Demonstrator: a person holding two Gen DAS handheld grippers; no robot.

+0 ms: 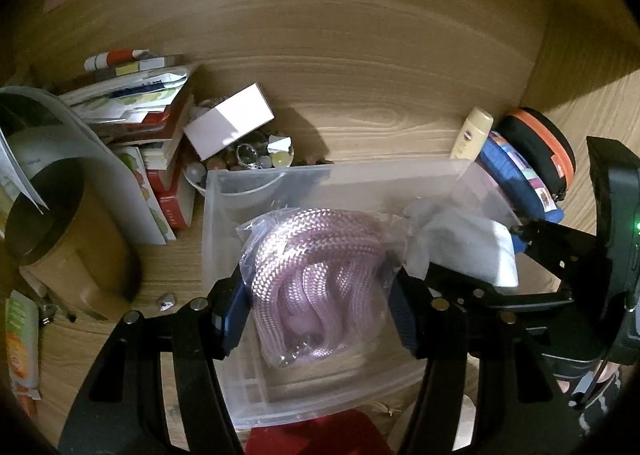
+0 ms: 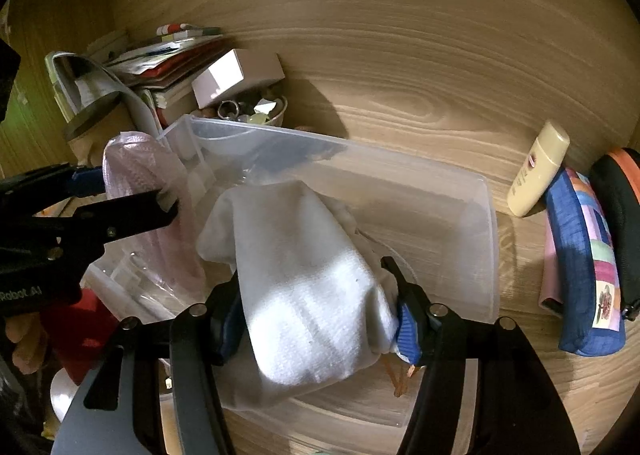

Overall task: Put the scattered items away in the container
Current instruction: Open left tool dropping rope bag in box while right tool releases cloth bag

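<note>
Left gripper [image 1: 316,319] fingers clamped on bagged pink rope [image 1: 316,275], over clear container [image 1: 340,175]; right gripper [image 2: 320,319] fingers clamped on white cloth [image 2: 312,287], above same container, wooden worktop [image 1: 380,103]

The wooden desk [image 2: 400,95] carries a clear plastic container [image 2: 490,239], the landmark here. Right of it lie a cream lotion tube [image 2: 538,169], a blue patchwork pouch [image 2: 586,267] and a black-and-orange case [image 2: 618,191]. Behind its left corner stand a bowl of trinkets [image 1: 256,159] and a stack of books [image 1: 160,143]. A cardboard tube [image 1: 60,231] lies farther left.
</note>
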